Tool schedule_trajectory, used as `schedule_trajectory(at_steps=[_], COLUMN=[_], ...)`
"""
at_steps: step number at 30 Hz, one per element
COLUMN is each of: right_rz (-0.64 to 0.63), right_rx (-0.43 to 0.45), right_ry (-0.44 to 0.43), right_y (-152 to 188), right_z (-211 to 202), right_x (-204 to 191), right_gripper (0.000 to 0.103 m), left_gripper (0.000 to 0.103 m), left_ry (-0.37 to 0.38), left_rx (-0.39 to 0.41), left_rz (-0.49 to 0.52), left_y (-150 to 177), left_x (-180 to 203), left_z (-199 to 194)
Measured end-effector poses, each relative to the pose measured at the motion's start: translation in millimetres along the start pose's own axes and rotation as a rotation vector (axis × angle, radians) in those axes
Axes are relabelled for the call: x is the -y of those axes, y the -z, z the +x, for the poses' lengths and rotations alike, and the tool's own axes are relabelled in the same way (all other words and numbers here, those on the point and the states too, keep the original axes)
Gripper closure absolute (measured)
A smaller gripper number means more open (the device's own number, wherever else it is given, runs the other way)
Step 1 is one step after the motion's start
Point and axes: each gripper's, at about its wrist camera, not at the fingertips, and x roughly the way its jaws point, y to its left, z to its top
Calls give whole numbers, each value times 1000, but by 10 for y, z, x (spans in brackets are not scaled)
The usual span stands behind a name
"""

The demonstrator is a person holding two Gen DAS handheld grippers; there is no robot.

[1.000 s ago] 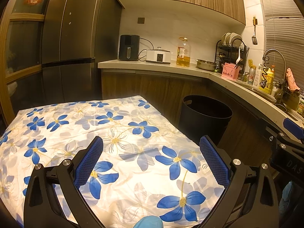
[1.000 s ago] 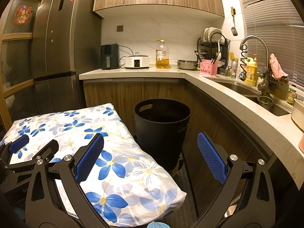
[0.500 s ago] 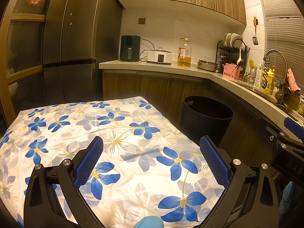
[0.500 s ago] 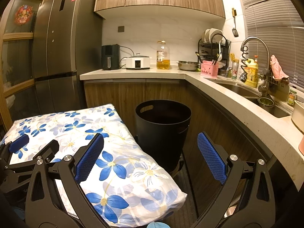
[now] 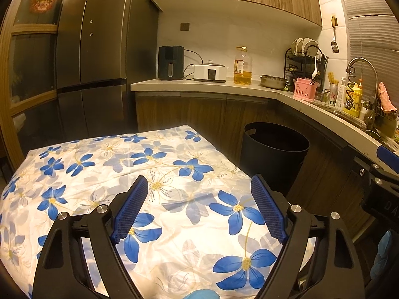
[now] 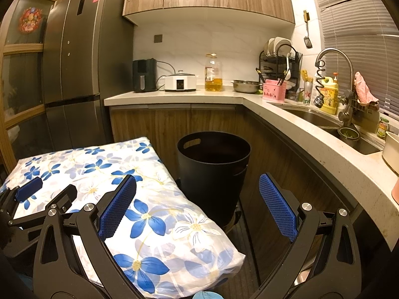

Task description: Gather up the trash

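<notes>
Trash is nowhere visible on the flowered cloth (image 5: 174, 174); the black bin (image 6: 213, 164) stands ahead between my right gripper's (image 6: 197, 204) wide-apart, empty jaws, while my left gripper's (image 5: 198, 209) closing jaws enclose nothing.

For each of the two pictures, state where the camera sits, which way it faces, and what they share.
Left wrist: on the left gripper, jaws closing on nothing, facing the floral table; a blue glove shows.
Right wrist: on the open right gripper, facing the black bin; left gripper alongside.
Shared: table, bin, counter.
</notes>
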Motion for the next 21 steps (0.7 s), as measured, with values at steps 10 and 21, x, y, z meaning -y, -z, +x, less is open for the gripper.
schedule_trajectory(at_steps=[10, 21], right_rz=[1, 6], right_rx=[0, 3], right_ry=[0, 1], right_y=[-7, -3], right_z=[4, 7], right_x=[-2, -3], right_gripper=[6, 5], left_gripper=[19, 6], left_ry=[1, -32], left_rx=[1, 6], left_rz=[0, 1], left_y=[18, 33], left_x=[41, 68], left_z=[-16, -40])
